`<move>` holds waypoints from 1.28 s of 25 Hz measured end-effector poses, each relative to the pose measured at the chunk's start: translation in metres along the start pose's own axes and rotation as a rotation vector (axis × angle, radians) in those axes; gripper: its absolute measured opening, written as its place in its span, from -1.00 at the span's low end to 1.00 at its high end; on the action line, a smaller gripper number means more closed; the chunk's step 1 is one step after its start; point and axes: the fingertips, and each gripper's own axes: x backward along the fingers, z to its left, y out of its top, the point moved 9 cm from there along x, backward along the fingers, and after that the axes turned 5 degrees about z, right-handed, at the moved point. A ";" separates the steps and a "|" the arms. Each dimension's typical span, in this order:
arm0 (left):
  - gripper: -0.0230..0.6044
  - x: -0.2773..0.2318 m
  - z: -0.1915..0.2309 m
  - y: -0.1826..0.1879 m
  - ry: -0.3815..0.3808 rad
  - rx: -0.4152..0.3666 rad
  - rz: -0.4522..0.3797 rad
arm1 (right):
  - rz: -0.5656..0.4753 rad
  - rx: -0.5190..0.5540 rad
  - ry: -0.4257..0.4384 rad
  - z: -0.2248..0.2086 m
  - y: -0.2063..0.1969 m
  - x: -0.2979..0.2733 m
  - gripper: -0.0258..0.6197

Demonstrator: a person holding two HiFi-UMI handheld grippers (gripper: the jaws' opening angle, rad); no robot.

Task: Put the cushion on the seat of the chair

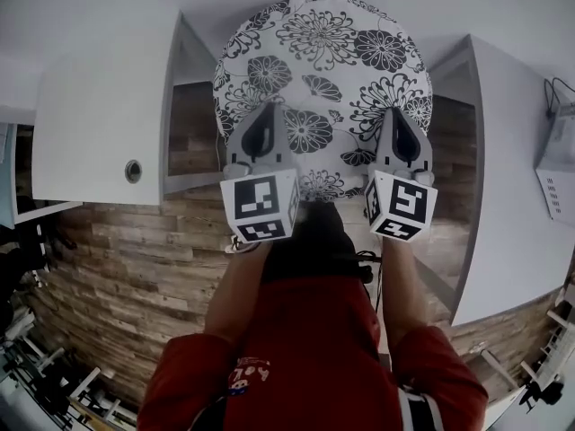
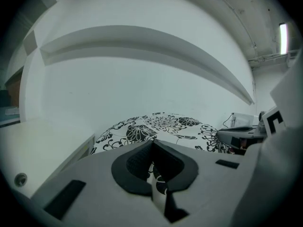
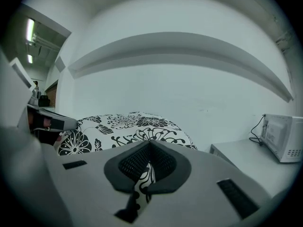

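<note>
Head view: left gripper [image 1: 266,140] and right gripper [image 1: 399,138] both clamped on the near edge of the floral cushion [image 1: 328,57] (fabric pinched between each pair of jaws), held above the wood floor [image 1: 135,277].

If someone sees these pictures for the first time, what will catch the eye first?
The round white cushion with black flowers fills the upper middle of the head view. The left tongs and the right tongs are each shut on its near edge, between two white counters.

Steep overhead, two close-ups; cushion [image 1: 323,52] shared
</note>
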 end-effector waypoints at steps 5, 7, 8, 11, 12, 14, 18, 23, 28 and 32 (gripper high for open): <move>-0.84 0.002 -0.005 0.000 0.014 -0.034 0.036 | 0.016 -0.027 0.014 -0.004 -0.002 -0.001 -0.83; -0.84 0.001 -0.007 0.000 0.025 -0.041 0.048 | 0.021 -0.033 0.026 -0.006 -0.004 -0.002 -0.83; -0.84 0.001 -0.008 0.000 0.029 -0.037 0.057 | 0.029 -0.031 0.032 -0.007 -0.004 -0.002 -0.83; -0.84 0.000 -0.007 -0.001 0.035 -0.027 0.087 | 0.054 -0.028 0.044 -0.007 -0.003 -0.003 -0.83; -0.84 0.000 -0.006 0.000 0.031 -0.026 0.087 | 0.058 -0.029 0.040 -0.006 -0.003 -0.004 -0.83; -0.84 -0.003 -0.003 0.002 0.008 -0.018 0.088 | 0.070 -0.018 0.020 -0.004 0.001 -0.004 -0.83; -0.84 -0.005 0.010 0.002 -0.041 -0.020 0.094 | 0.083 -0.006 -0.033 0.008 0.007 0.000 -0.83; -0.84 -0.006 0.013 0.001 -0.064 -0.004 0.090 | 0.098 -0.009 -0.056 0.011 0.005 0.002 -0.83; -0.84 0.004 0.012 0.008 -0.070 0.000 0.077 | 0.091 -0.015 -0.068 0.016 0.009 0.013 -0.83; -0.84 0.025 0.013 0.037 -0.059 0.010 0.067 | 0.094 0.002 -0.058 0.022 0.038 0.031 -0.83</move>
